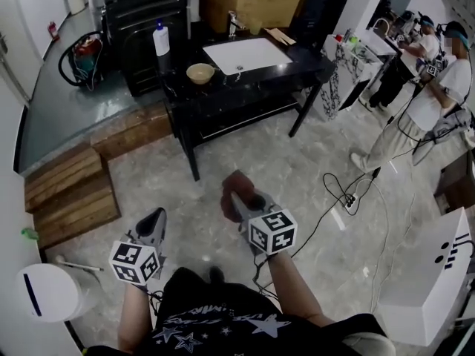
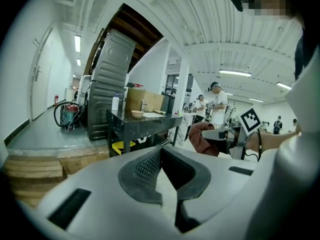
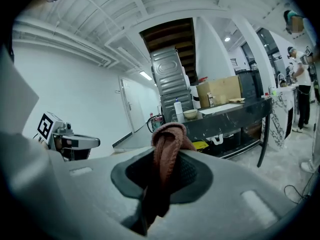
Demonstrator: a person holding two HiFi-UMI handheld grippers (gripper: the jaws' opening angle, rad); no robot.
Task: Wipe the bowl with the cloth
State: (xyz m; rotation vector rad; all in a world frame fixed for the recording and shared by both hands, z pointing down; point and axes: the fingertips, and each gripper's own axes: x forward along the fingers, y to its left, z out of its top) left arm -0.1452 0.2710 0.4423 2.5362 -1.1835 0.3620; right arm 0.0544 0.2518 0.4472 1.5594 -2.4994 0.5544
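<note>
Black table well ahead: right gripper pinches the cloth, left gripper closed empty, so we should first walk to the bowl.

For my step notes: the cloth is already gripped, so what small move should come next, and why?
Probably step toward the table and carry the right gripper forward: it clamps the cloth, but the bowl sits far ahead on that table.

No word, number or brand is legible in any view. The shirt carries white stars and a line of script too small to read. The left marker cube and right marker cube bear only black-and-white square patterns.
</note>
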